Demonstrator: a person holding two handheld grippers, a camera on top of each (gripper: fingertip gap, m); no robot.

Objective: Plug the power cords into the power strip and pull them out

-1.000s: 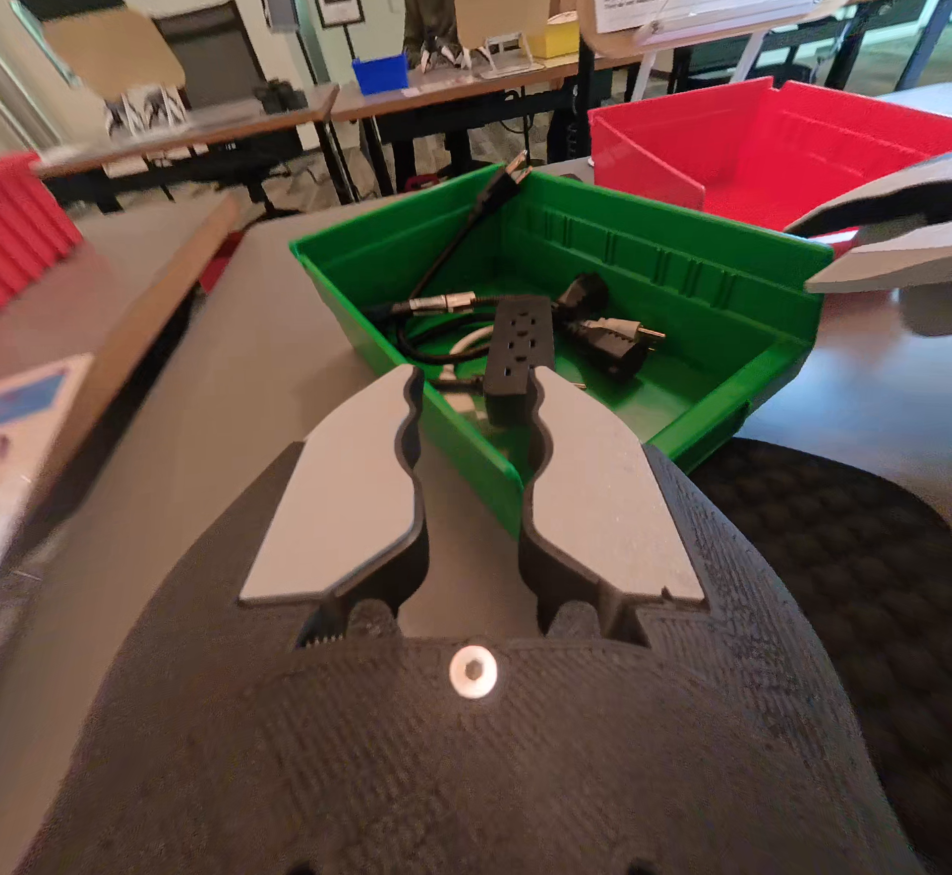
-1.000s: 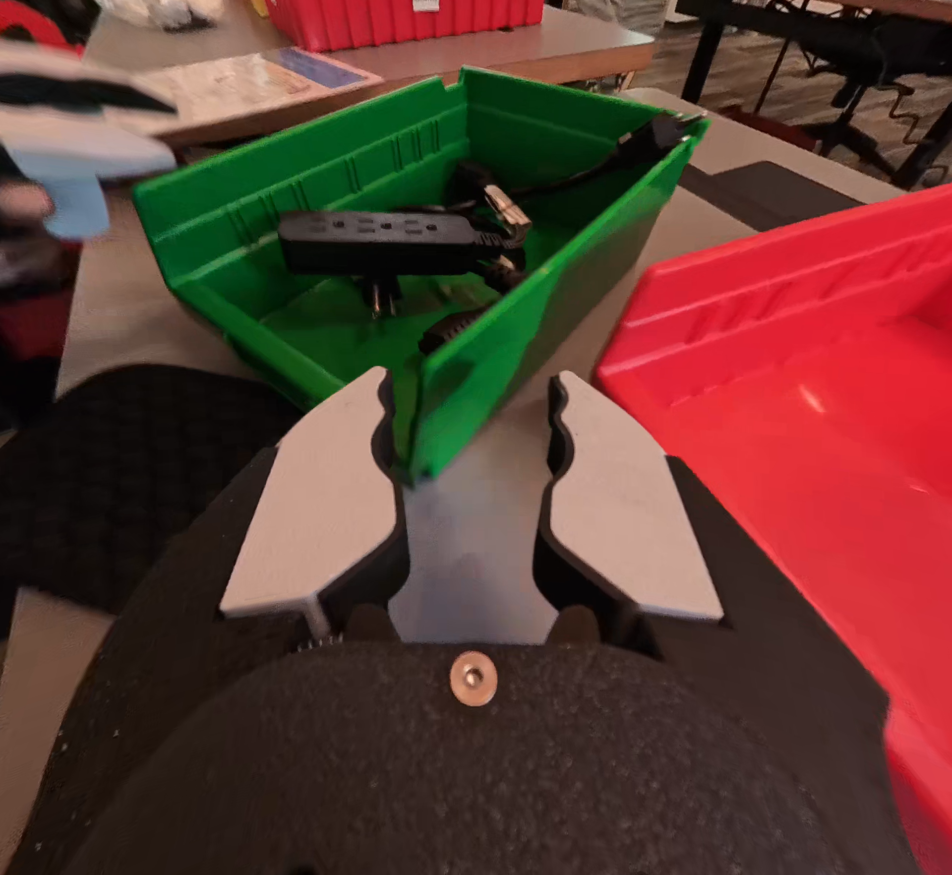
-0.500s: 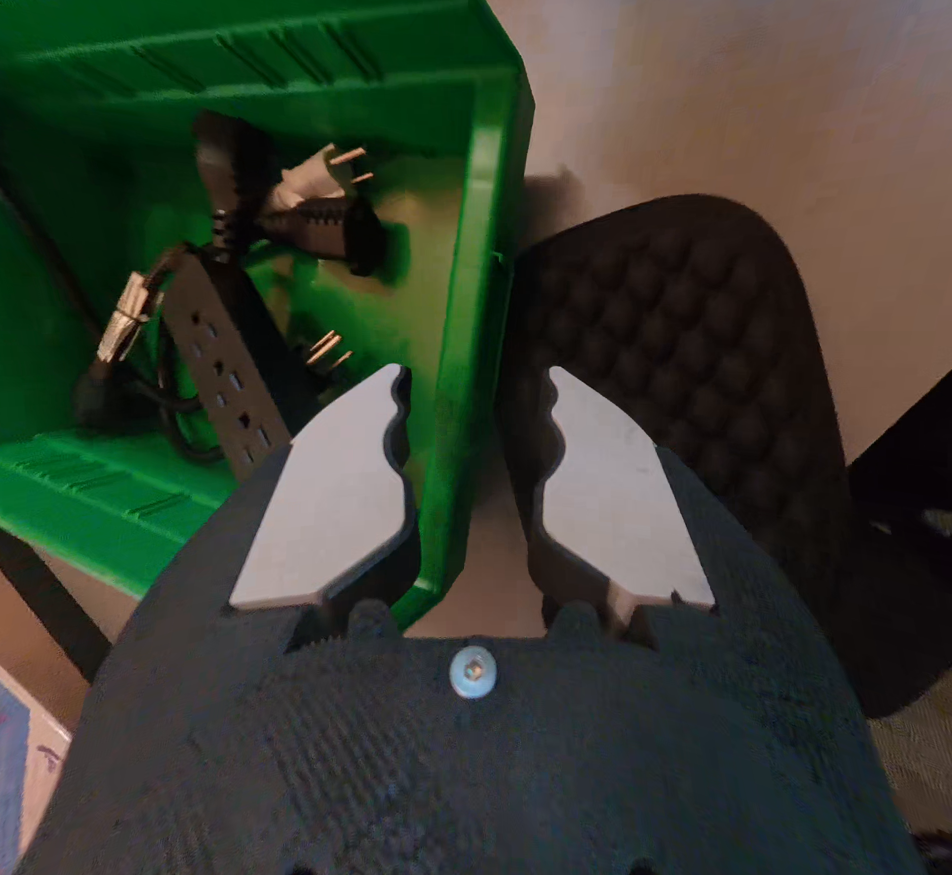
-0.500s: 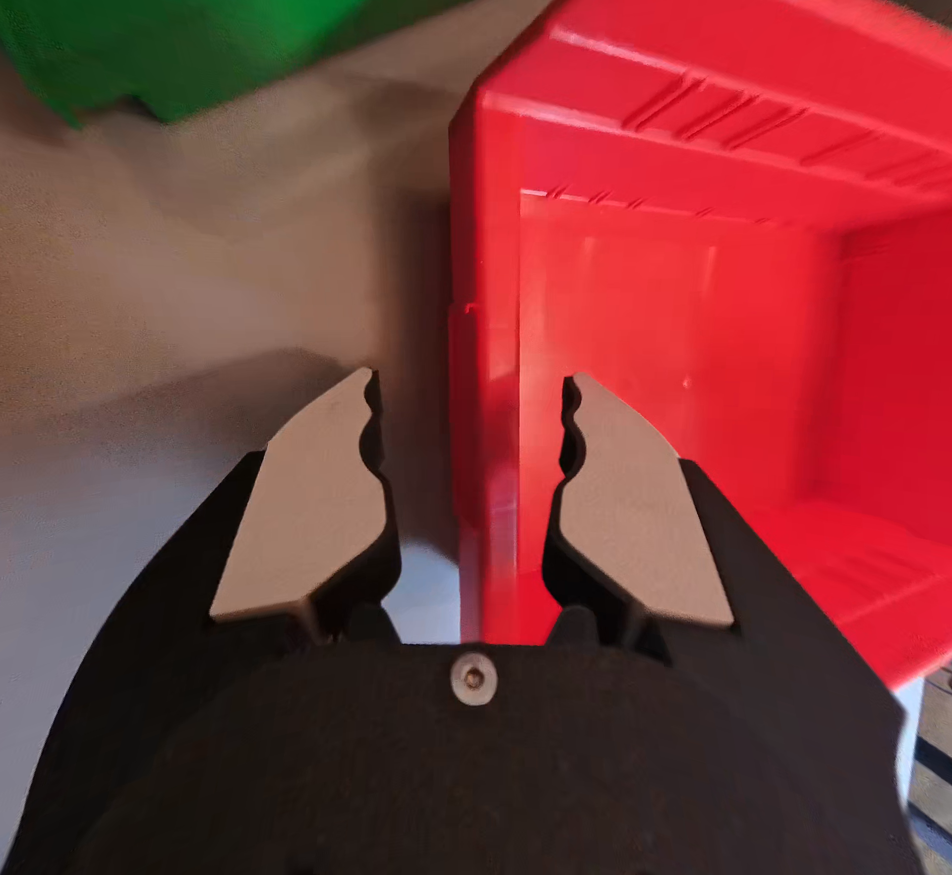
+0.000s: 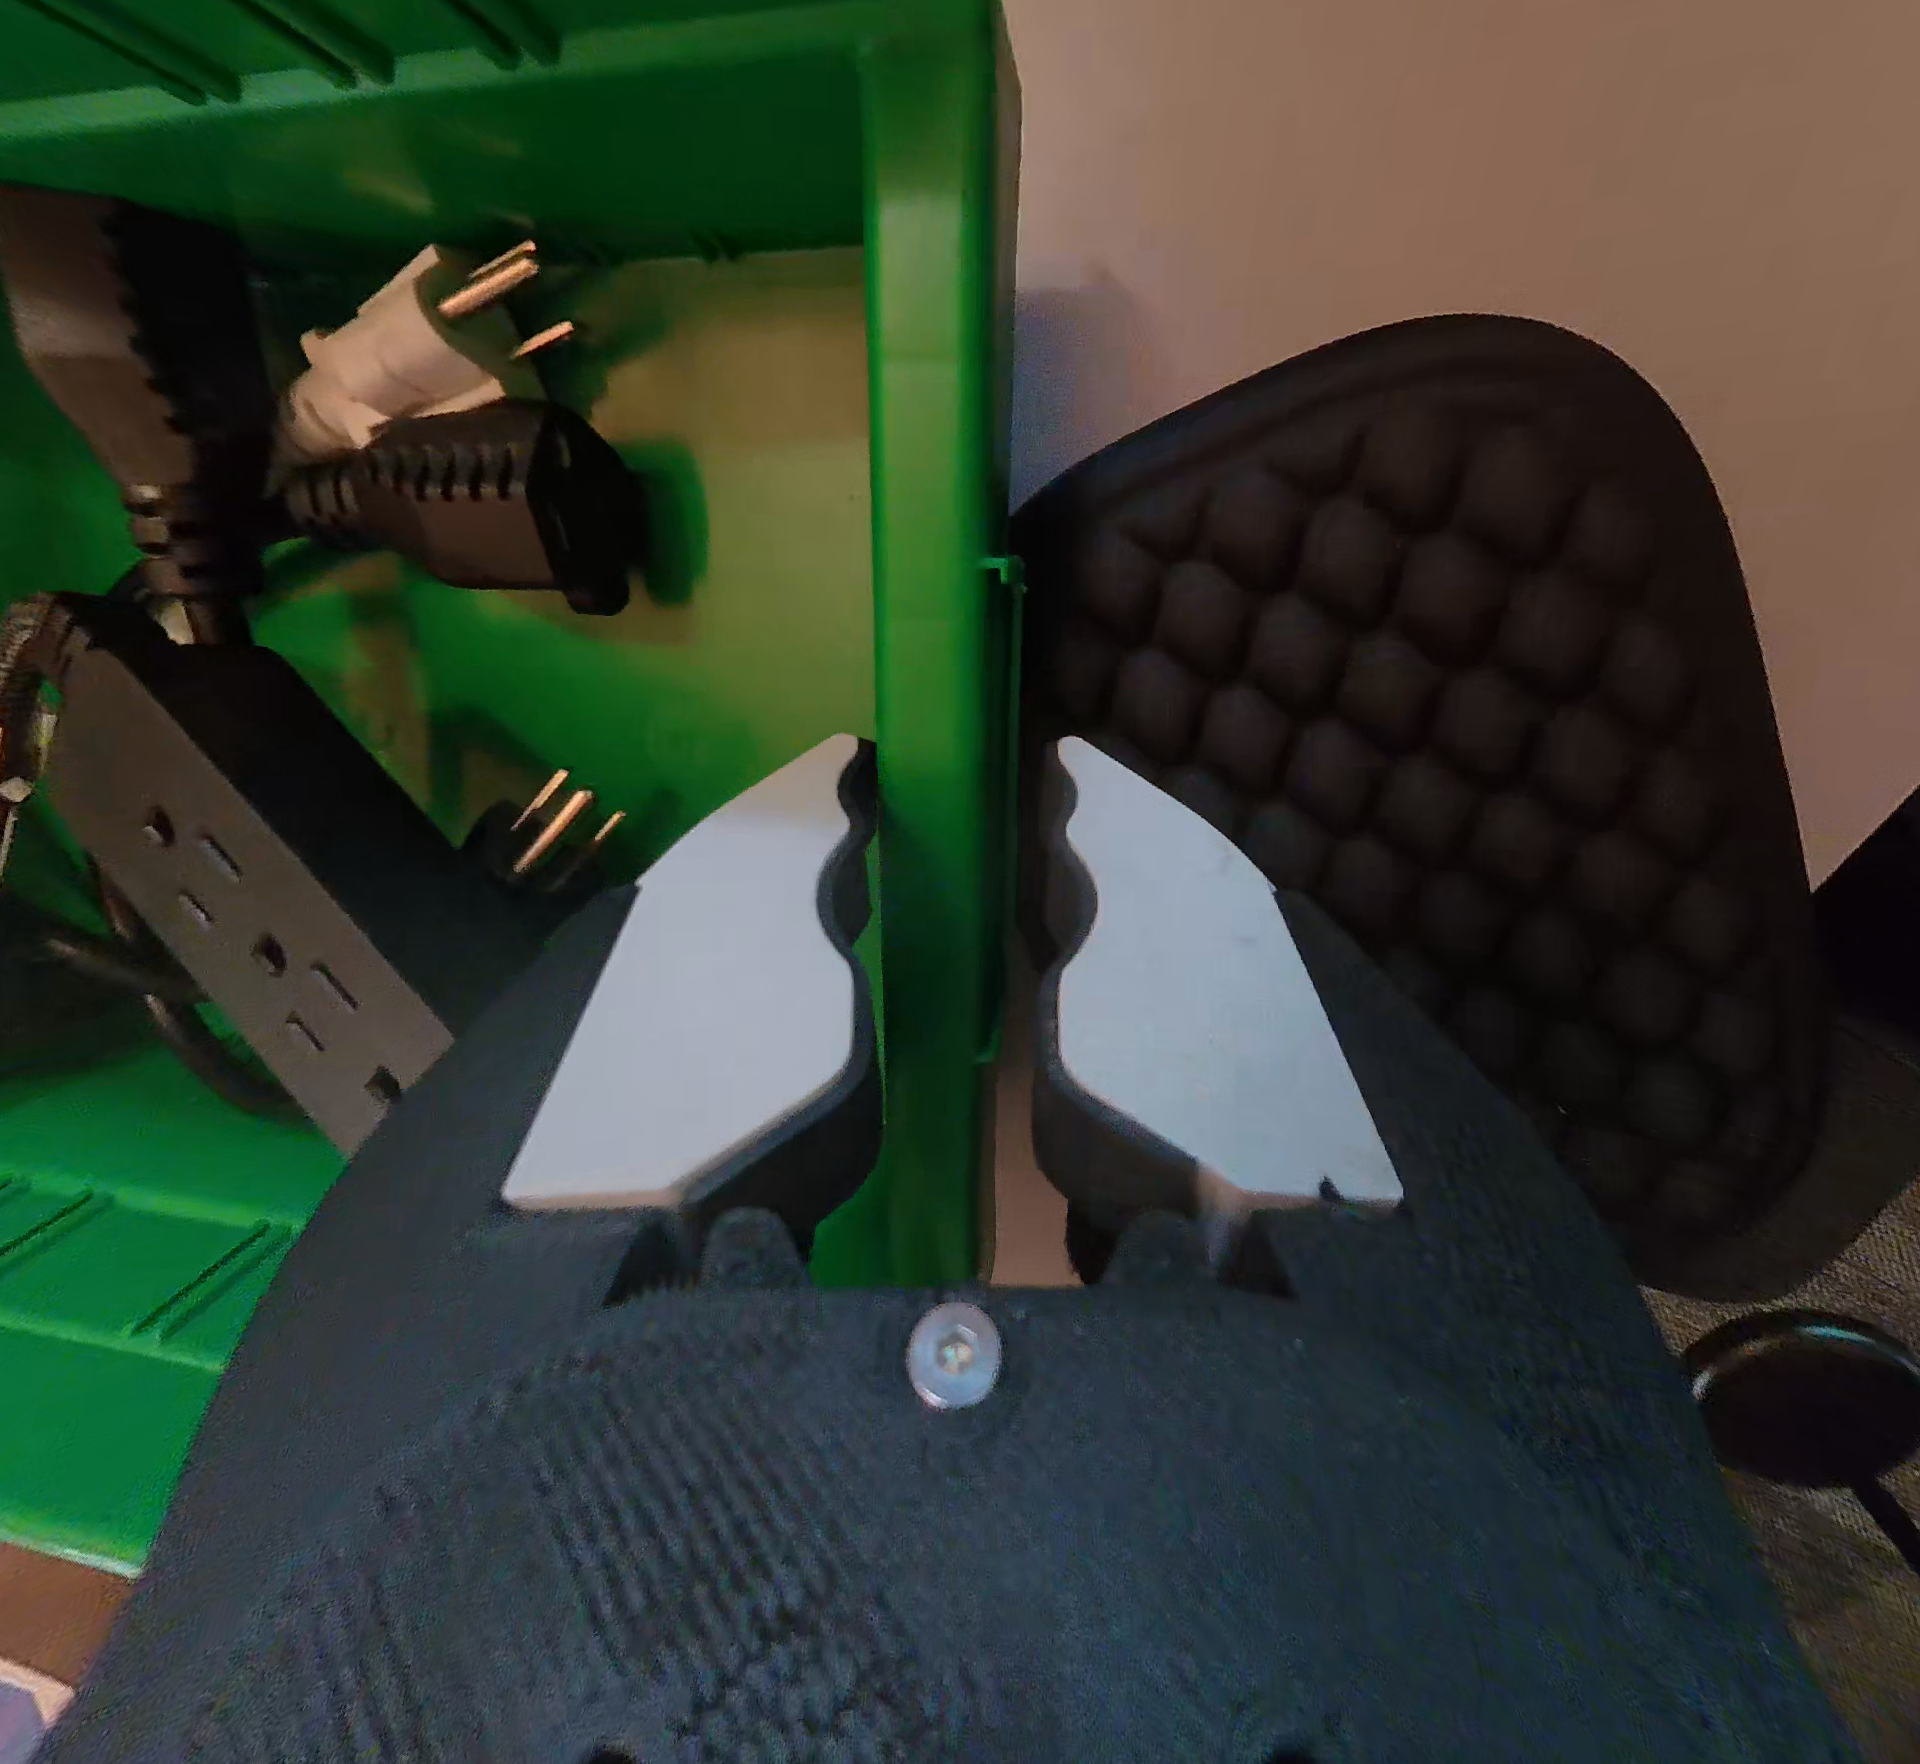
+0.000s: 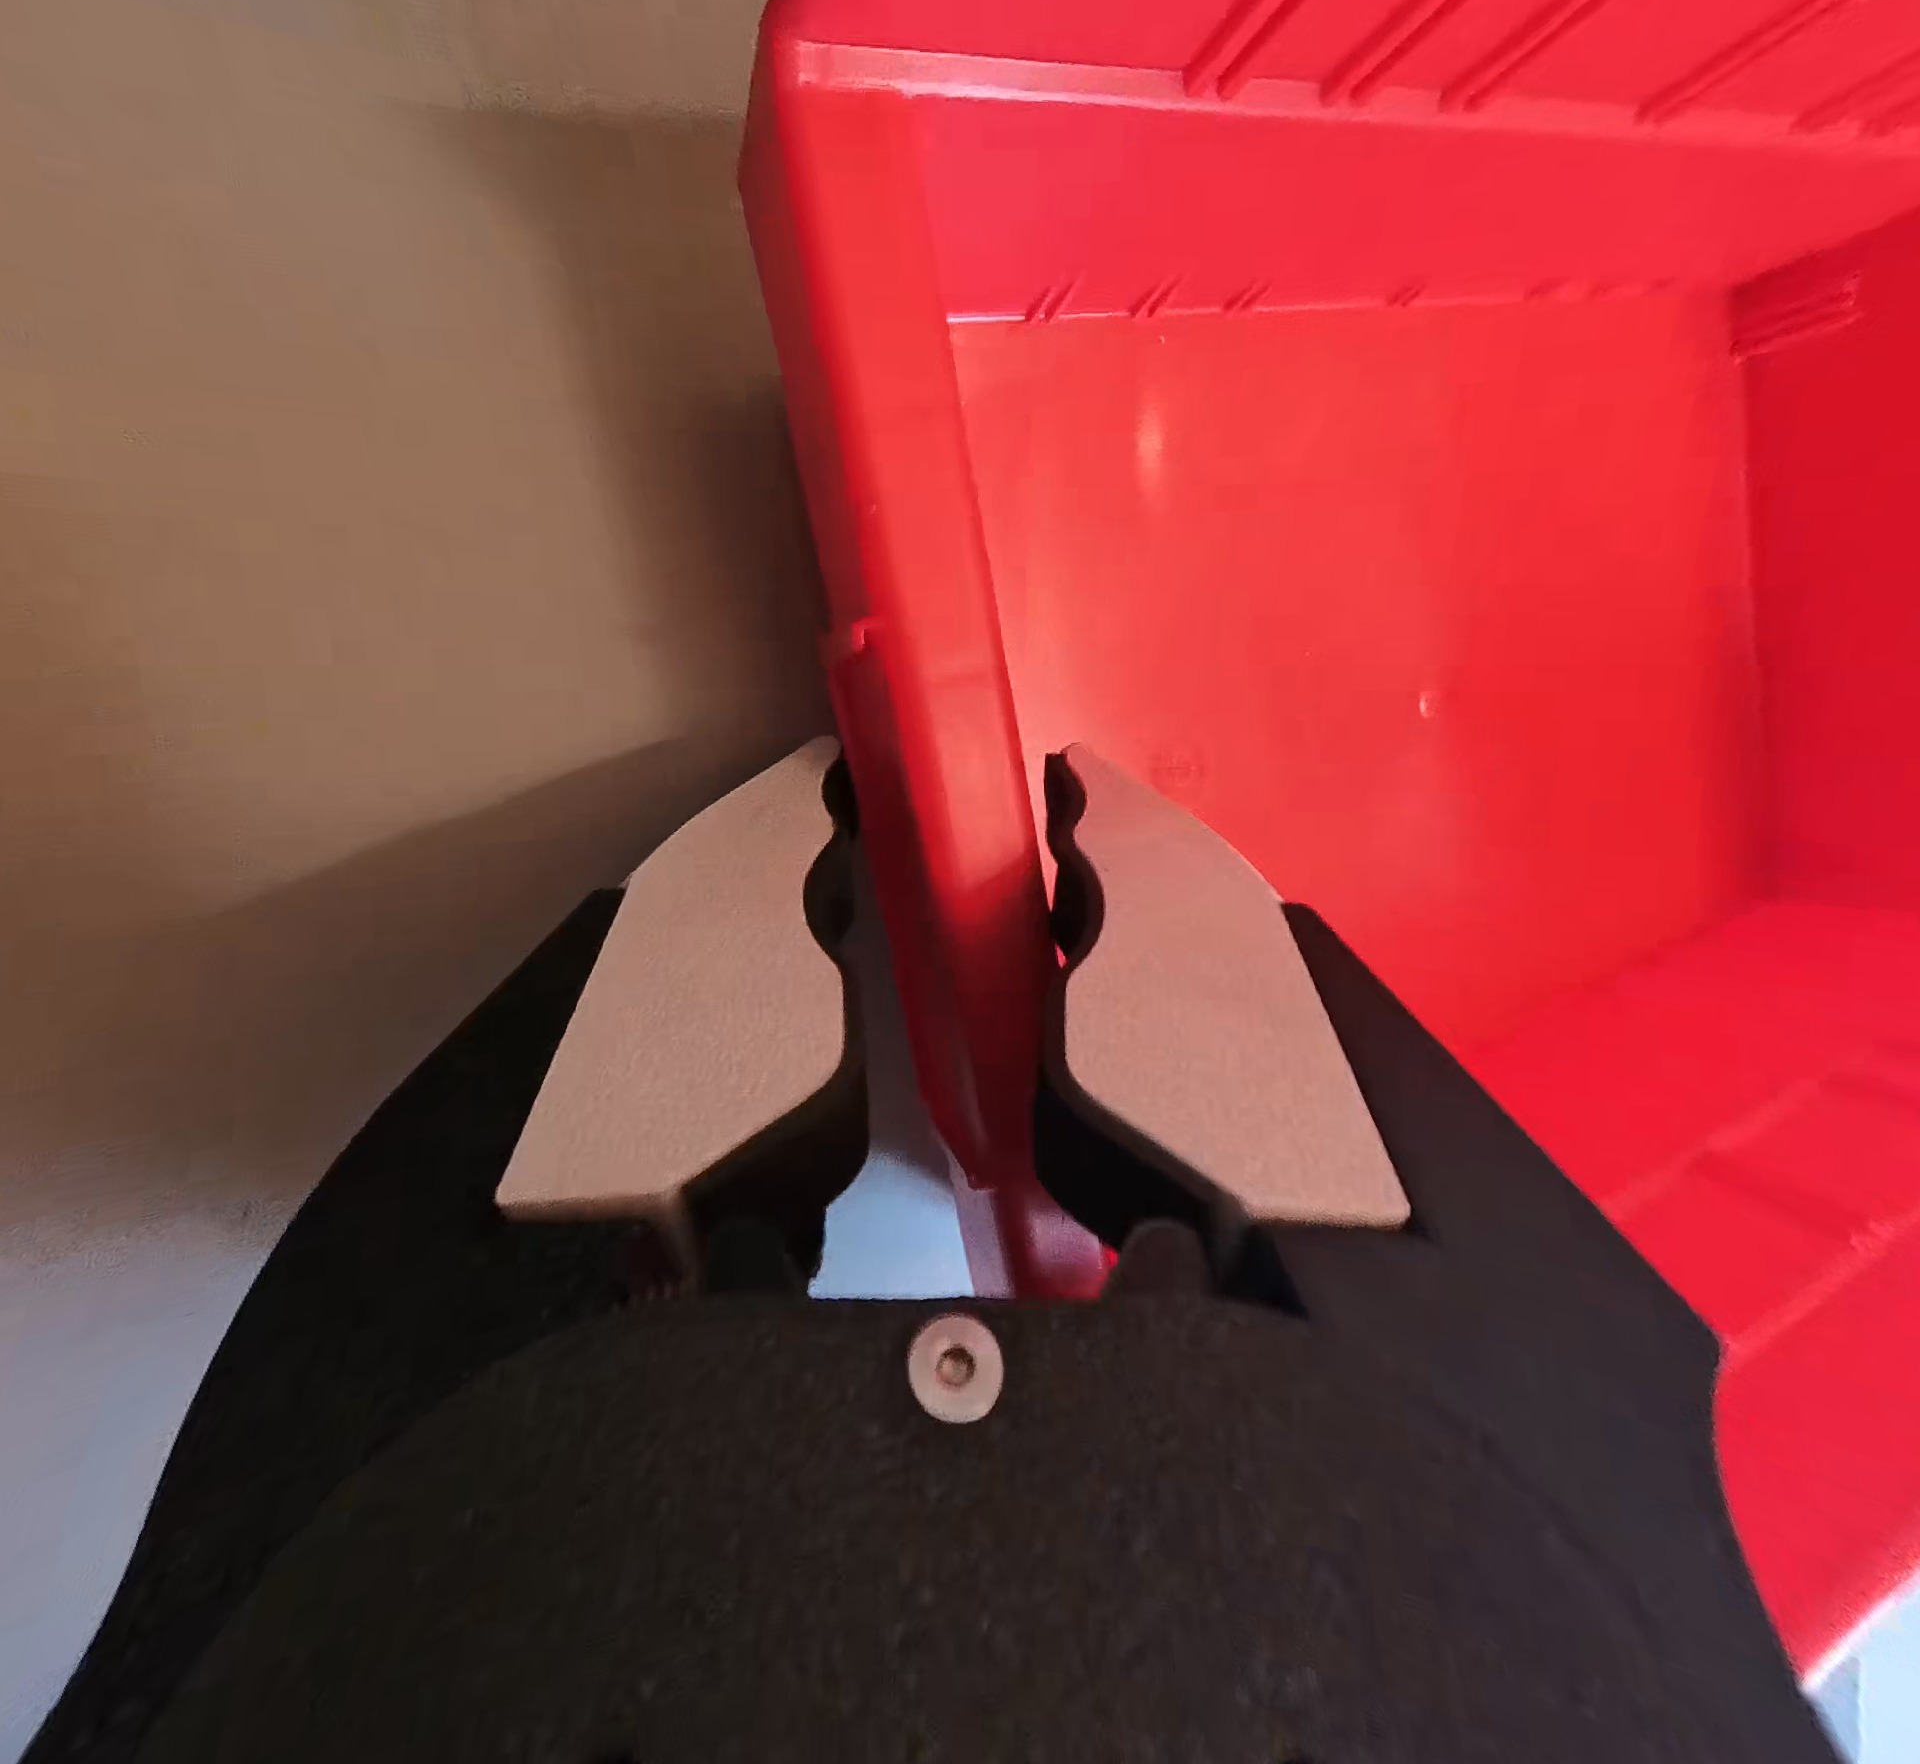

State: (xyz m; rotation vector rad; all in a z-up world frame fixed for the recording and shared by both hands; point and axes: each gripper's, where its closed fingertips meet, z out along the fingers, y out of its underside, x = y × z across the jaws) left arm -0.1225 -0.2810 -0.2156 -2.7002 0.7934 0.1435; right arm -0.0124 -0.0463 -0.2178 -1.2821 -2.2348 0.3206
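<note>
A black power strip [image 5: 239, 893] lies in the green bin [image 5: 925, 364] with its sockets up. A black plug [image 5: 488, 509], a white plug [image 5: 395, 364] and another plug's prongs [image 5: 561, 821] lie beside it. My left gripper [image 5: 956, 769] straddles the green bin's near wall, one finger inside and one outside, closed on it. My right gripper [image 6: 945, 758] is closed the same way on the side wall of the empty red bin [image 6: 1351, 571]. No cord is held. The strip's left end is out of frame.
A black dimpled pad [image 5: 1455, 727] lies on the tan table [image 5: 1455, 104], touching the green bin's outer wall. Bare tabletop [image 6: 364, 364] lies left of the red bin. A round black object [image 5: 1808, 1402] is on the floor below the table's edge. My right fingertips sit around 25 centimetres from my left ones. From the left gripper's tips to the black plug [image 5: 488, 509] is close to 7 centimetres.
Both grippers tipped down from looking across the table and dropped onto the bins. Each now has a bin wall between its fingers, and the fingers have narrowed onto it.
</note>
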